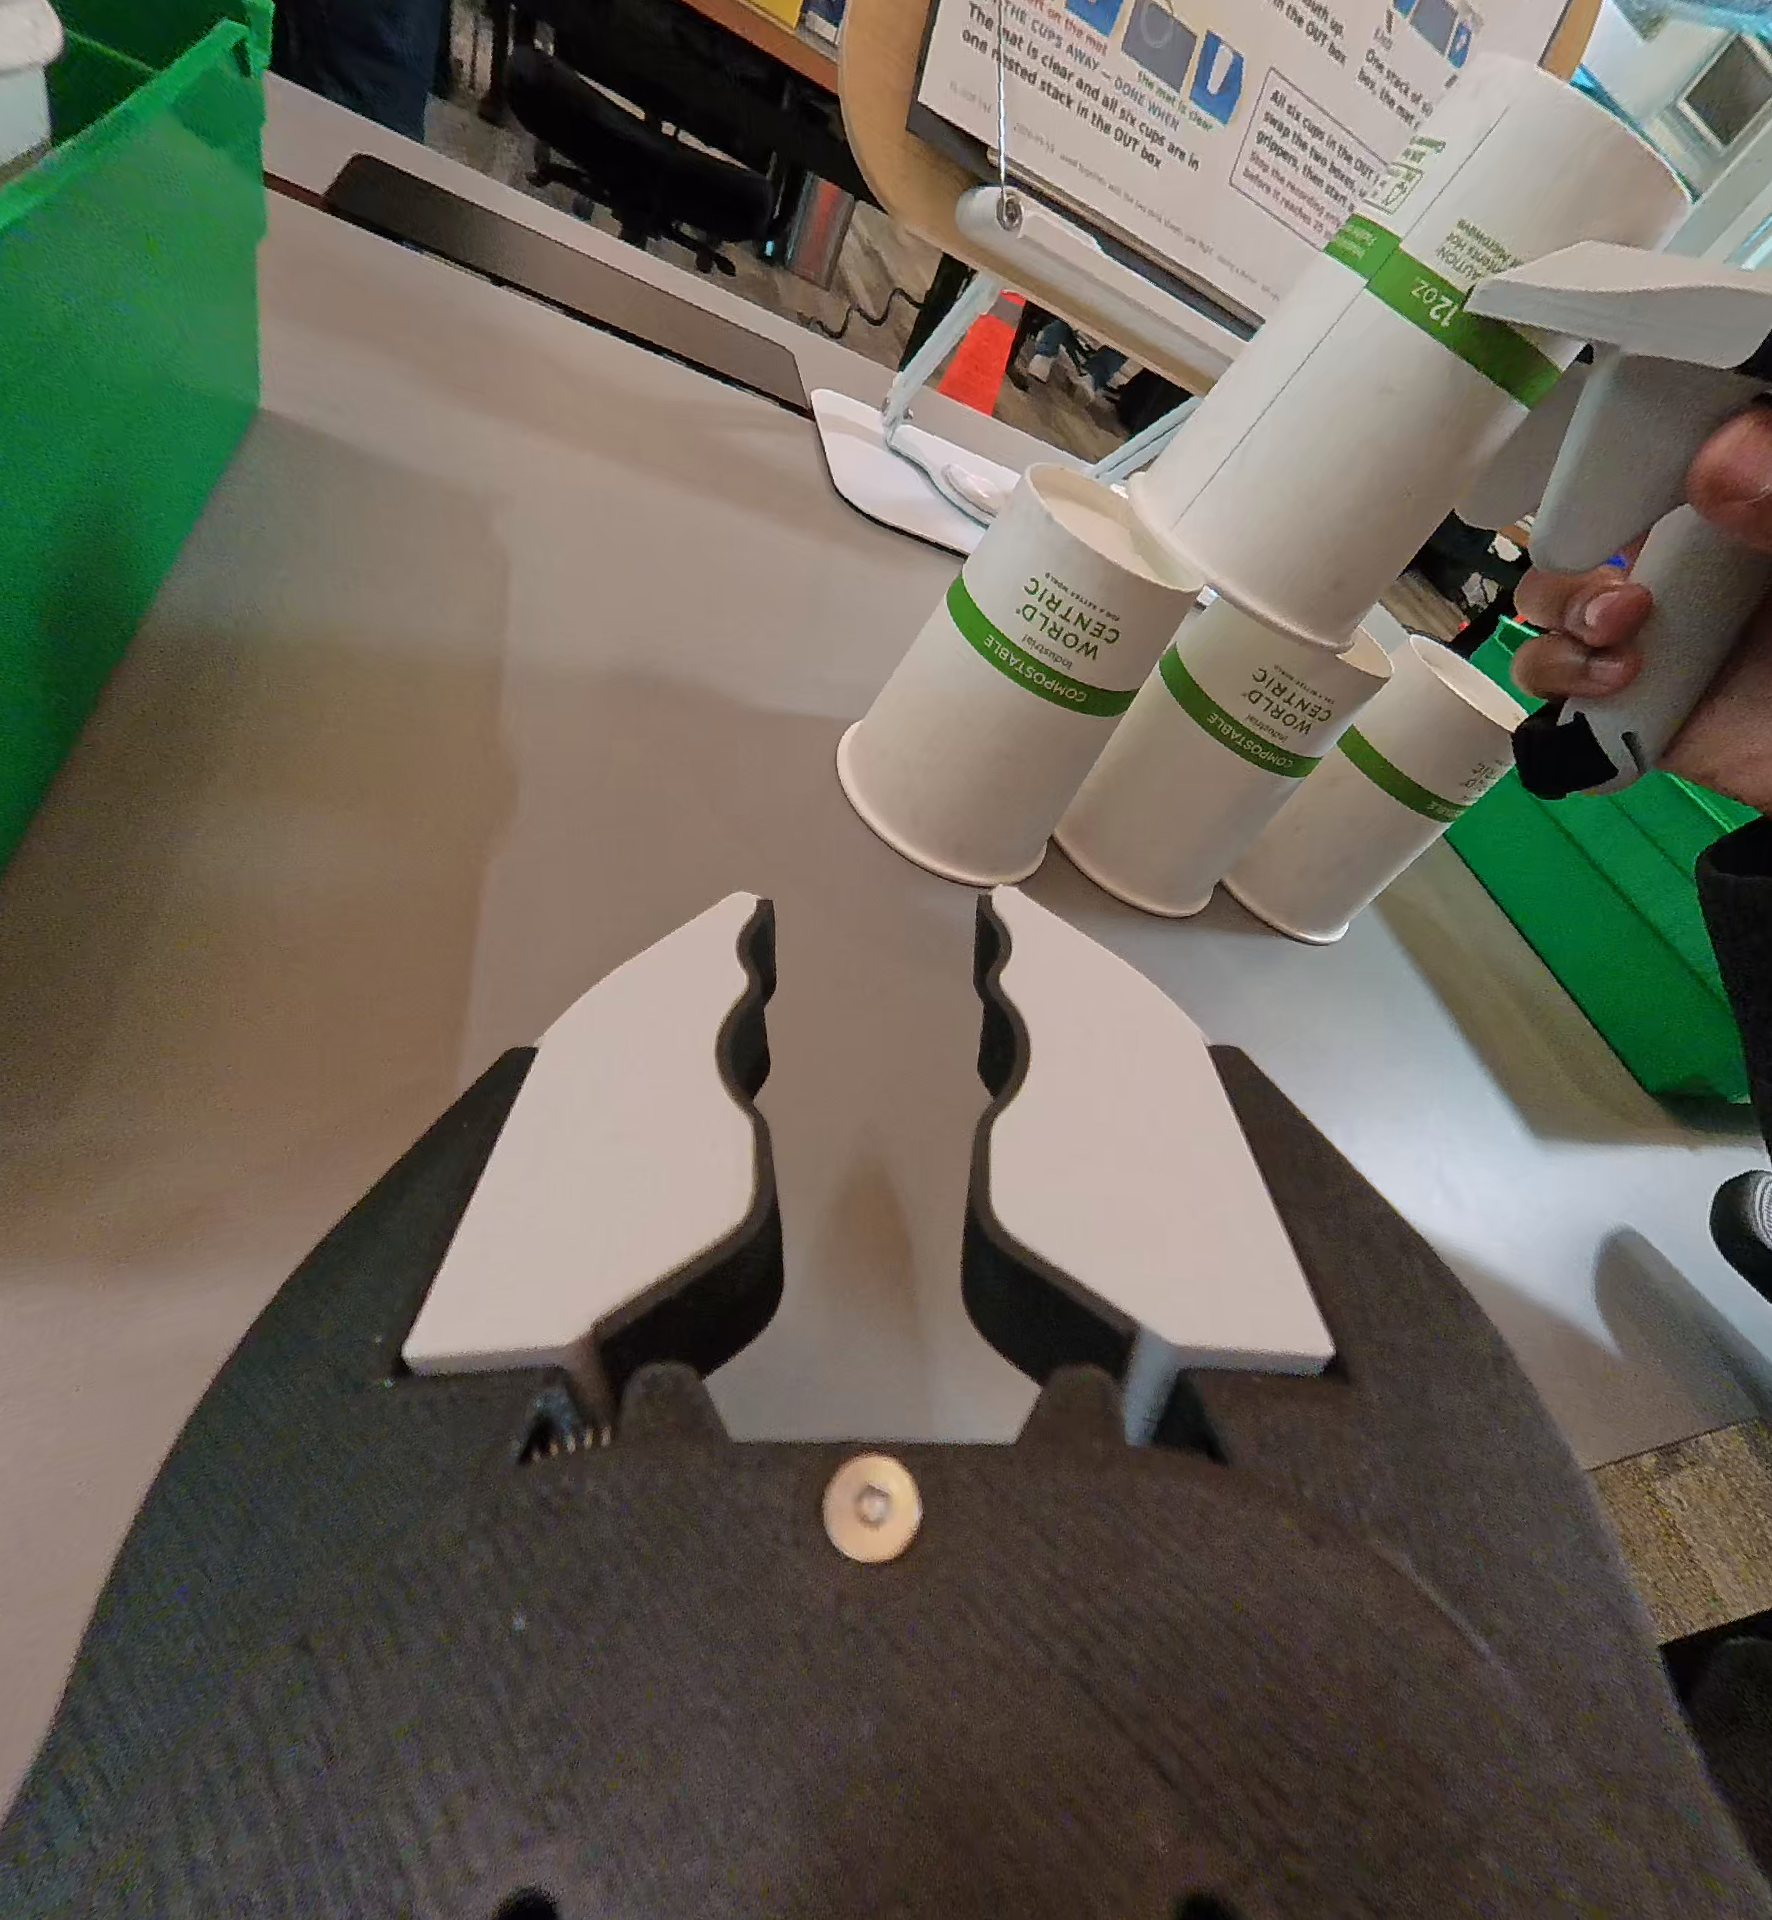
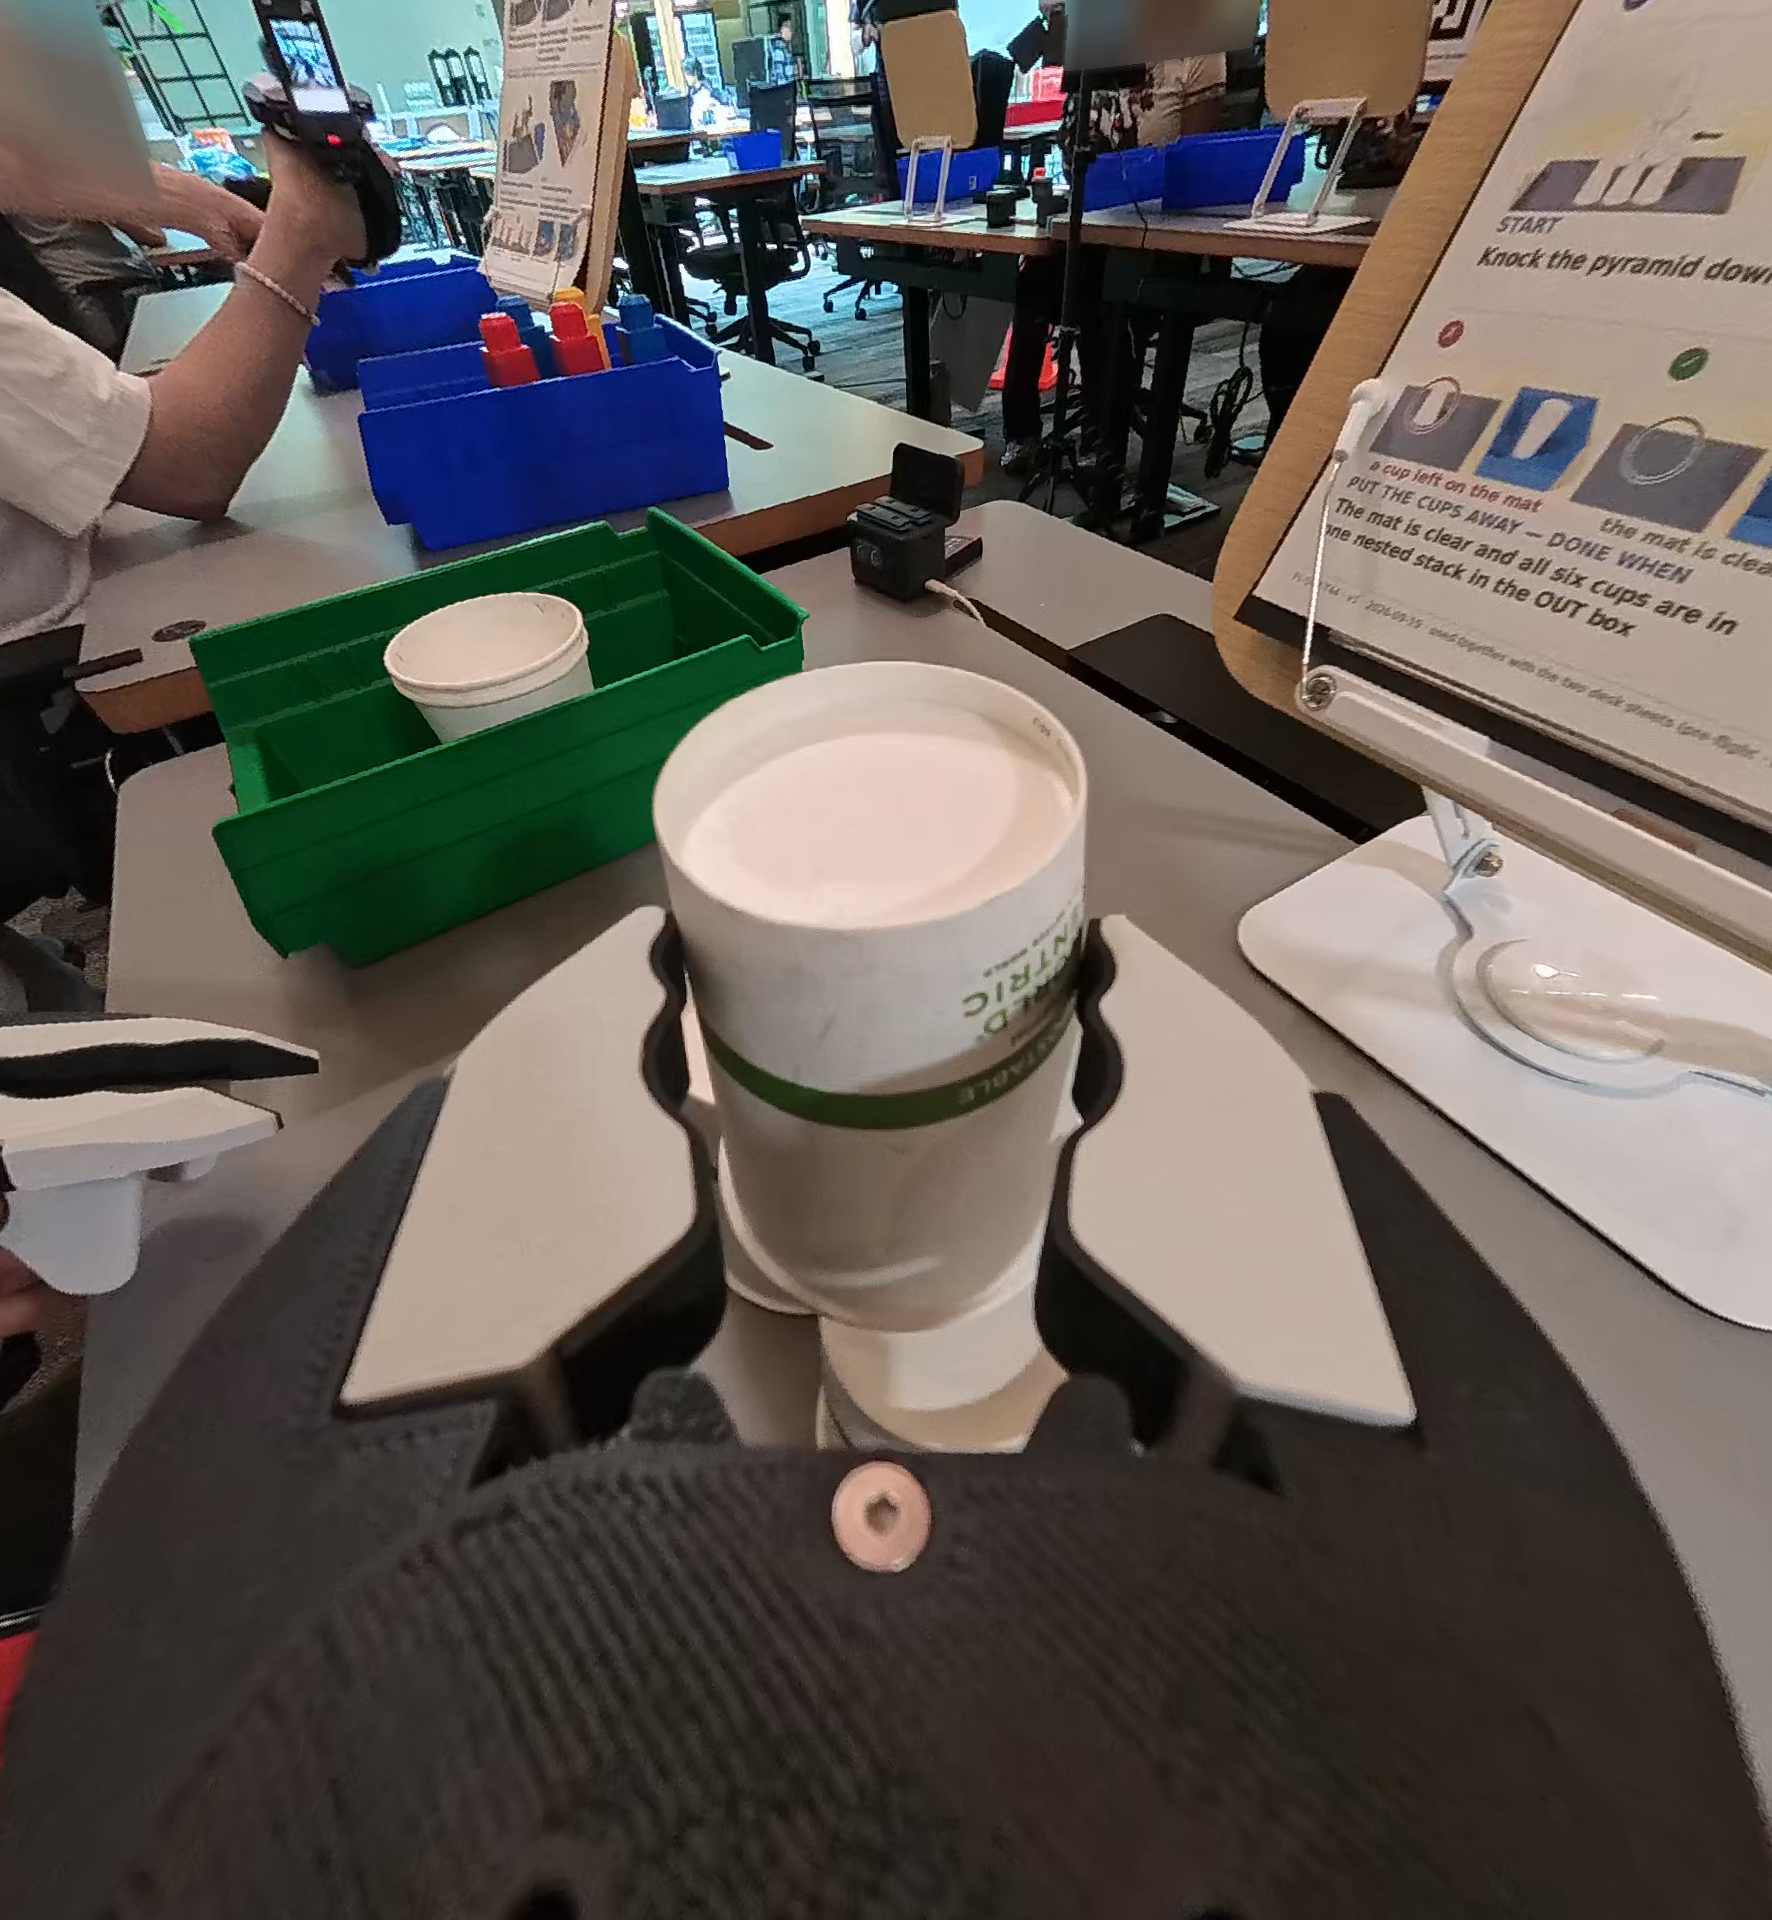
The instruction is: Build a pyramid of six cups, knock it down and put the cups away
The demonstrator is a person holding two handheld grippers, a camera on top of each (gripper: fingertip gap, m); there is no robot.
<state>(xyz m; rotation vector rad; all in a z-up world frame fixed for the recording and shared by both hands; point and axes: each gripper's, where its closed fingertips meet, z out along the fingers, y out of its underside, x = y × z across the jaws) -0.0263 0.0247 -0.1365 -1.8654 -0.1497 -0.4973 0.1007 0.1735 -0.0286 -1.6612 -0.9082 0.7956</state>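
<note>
Left wrist view shows the left gripper (image 1: pixel 871 997) hanging half open over bare table (image 1: pixel 570 644), holding nothing, level and pointed at three upturned paper cups (image 1: pixel 996 707) standing side by side at far right. Above them the right gripper (image 2: pixel 882 1029), held level by a hand (image 1: pixel 1713 665), clamps an upside-down cup (image 2: pixel 871 914) at its green band. These cups look light, thin and easily crushed; mid-wall seems the safest hold.

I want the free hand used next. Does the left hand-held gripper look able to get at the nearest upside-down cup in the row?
Probably yes. The left hand-held gripper is open and empty, and only bare table lies between it and the nearest upside-down cup. The held cup in the right hand-held gripper touches its top, though.
</note>
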